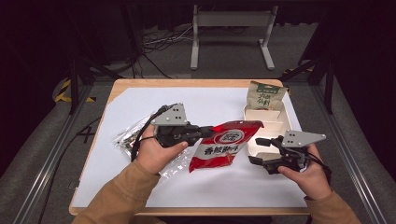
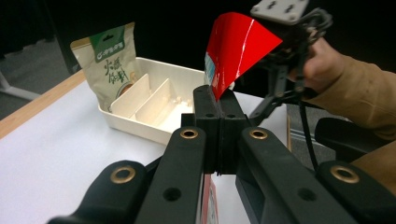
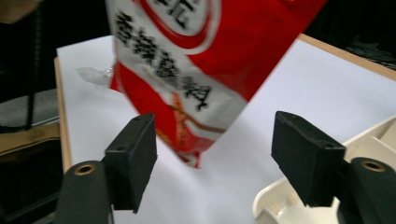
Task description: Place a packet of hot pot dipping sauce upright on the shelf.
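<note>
A red snack bag [image 1: 226,144] with white lettering hangs above the white sheet, pinched at its upper left edge by my left gripper [image 1: 205,132], which is shut on it. In the left gripper view the bag [image 2: 236,46] curls up from the closed jaws of that gripper [image 2: 219,100]. My right gripper [image 1: 256,150] stands open just right of the bag's lower end, next to the tray. In the right gripper view the bag [image 3: 201,60] hangs beyond the spread jaws of the right gripper [image 3: 215,154], its bottom corner between them but apart from both.
A white divided tray [image 1: 273,125] sits at the right of the table, with a tan and green pouch [image 1: 265,95] standing in its far compartment. A crumpled clear plastic bag [image 1: 130,137] lies under my left hand. The table's wooden edge [image 1: 187,83] frames the white sheet.
</note>
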{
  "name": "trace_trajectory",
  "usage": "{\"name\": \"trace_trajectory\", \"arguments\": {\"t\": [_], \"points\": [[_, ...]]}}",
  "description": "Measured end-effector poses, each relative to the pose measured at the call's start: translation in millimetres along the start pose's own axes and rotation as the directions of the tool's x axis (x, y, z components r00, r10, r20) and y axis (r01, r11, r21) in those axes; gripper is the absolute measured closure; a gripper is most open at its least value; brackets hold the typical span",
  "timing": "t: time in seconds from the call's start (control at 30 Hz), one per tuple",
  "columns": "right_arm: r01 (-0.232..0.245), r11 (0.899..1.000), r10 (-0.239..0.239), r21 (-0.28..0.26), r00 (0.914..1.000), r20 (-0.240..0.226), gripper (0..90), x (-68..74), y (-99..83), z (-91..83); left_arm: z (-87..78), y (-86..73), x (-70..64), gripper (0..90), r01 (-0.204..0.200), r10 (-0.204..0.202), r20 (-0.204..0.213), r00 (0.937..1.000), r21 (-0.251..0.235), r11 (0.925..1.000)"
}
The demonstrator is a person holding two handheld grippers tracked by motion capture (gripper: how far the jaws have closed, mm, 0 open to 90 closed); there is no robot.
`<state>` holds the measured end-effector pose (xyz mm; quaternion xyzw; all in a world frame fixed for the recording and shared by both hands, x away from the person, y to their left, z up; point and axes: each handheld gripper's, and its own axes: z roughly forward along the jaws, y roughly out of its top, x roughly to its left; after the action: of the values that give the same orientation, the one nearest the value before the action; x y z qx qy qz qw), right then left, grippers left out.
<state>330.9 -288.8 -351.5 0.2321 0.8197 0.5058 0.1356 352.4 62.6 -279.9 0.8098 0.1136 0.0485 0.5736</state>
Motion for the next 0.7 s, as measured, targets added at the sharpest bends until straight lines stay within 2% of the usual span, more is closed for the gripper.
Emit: {"name": "trace_trajectory", "arguments": {"t": [0.1, 0.2, 0.4, 0.47, 0.57, 0.6, 0.7], "points": [[0.002, 1.000, -0.002, -0.001, 0.9999, -0.016, 31.4, -0.7, 0.1, 8.1, 1.2, -1.8, -4.4, 89.5, -0.003, 0.003, 0.019, 0.9998, 0.002, 1.0000], [0.026, 1.000, -0.026, -0.017, 0.9990, -0.035, 30.9, 1.7, 2.3, 15.3, 2.8, -3.0, -5.4, 89.5, 0.005, -0.005, 0.028, 0.9996, -0.004, 1.0000], [0.058, 0.998, -0.059, -0.016, 0.9969, -0.052, 32.9, 4.6, 4.3, 25.5, 6.6, -3.3, -5.7, 89.5, 0.014, -0.013, 0.048, 0.9988, -0.017, 0.9998], [0.081, 0.997, -0.082, -0.017, 0.9946, -0.065, 38.8, 5.2, 3.7, 31.1, 7.4, -2.9, -5.7, 89.5, 0.026, -0.024, 0.055, 0.9982, -0.030, 0.9992], [0.101, 0.995, -0.102, -0.027, 0.9926, -0.065, 39.6, 6.6, 2.5, 35.1, 8.3, -3.0, -4.4, 89.5, 0.034, -0.032, 0.057, 0.9978, -0.034, 0.9988], [0.121, 0.992, -0.122, -0.020, 0.9904, -0.066, 41.1, 7.8, 1.3, 39.0, 9.1, -3.4, -3.5, 89.5, 0.048, -0.046, 0.067, 0.9967, -0.036, 0.9982], [0.134, 0.991, -0.135, -0.017, 0.9872, -0.084, 40.9, 8.4, -0.3, 43.4, 9.3, -4.7, -0.6, 89.5, 0.066, -0.062, 0.085, 0.9945, -0.046, 0.9968]]}}
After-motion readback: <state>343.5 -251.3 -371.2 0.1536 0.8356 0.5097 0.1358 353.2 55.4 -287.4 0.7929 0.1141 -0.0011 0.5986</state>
